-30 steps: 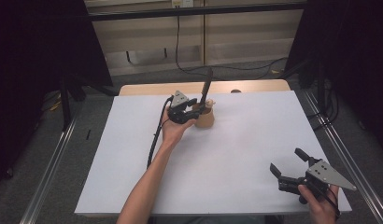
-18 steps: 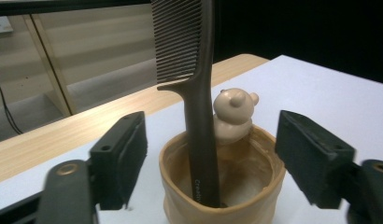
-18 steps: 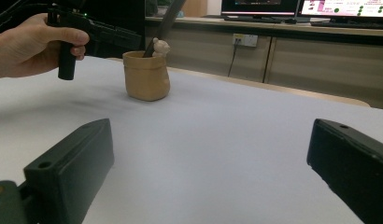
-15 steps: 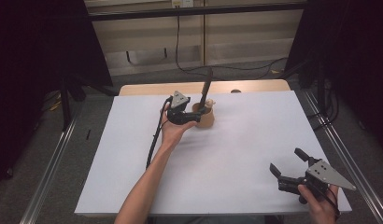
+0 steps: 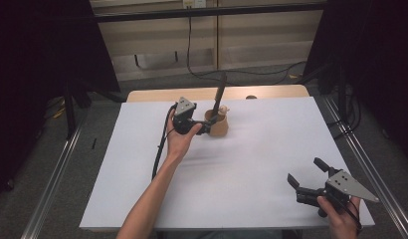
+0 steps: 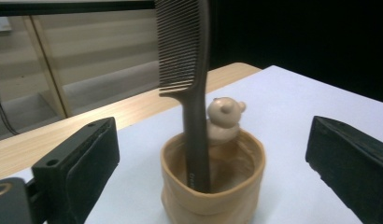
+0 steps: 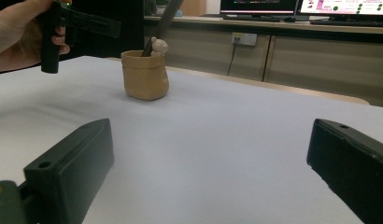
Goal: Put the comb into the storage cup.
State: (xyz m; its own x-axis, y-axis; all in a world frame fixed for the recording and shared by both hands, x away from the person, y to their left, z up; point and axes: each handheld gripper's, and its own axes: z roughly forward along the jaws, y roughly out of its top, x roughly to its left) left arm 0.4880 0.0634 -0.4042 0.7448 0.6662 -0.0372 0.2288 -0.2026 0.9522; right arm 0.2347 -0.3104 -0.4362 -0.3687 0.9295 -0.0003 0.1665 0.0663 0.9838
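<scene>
White tabletop [image 5: 252,164] is carrying a tan soft pot [image 5: 218,126] at 12 o'clock, holding a dark brown comb [image 6: 185,70] and beige bear figure [image 6: 223,122]. Left gripper [image 5: 204,127] is sitting just beside it, jaws wide; right gripper [image 5: 306,172] at 4 o'clock, wide, empty.

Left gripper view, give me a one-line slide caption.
Open left gripper faces a tan cup holding an upright dark comb and bear figure.
</scene>
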